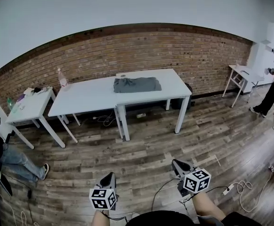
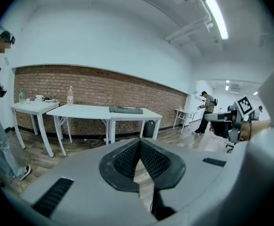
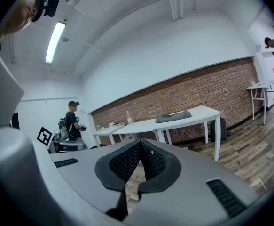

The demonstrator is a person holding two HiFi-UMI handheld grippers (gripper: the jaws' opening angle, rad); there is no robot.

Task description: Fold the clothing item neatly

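On far white table [image 1: 173,83], by brick wall: grey garment [image 1: 137,84], low heap, left part of top. Near, over wood floor, well apart from table: left gripper [image 1: 109,177] jaws together, empty; right gripper [image 1: 177,165] likewise.

Seeing a dark grey clothing item [image 1: 137,84] on white tables [image 1: 87,100] at the far side, backing onto a wall [image 1: 127,51] of red-brown brick with pale mortar lines and plain pale grey above. Looking at a near floor [image 1: 141,145] of streaked grey-brown wood planks, carrying a white cable [image 1: 242,188] at the right, with blue jeans [image 1: 14,161] at the left and black trousers [image 1: 270,95] at the far right. Noting black-and-white square markers on the white cubes [image 1: 197,180] of the left gripper [image 1: 109,177] and right gripper [image 1: 178,165], both showing pale grey shells and black pads [image 2: 127,159] in a fine cross-hatched grain.
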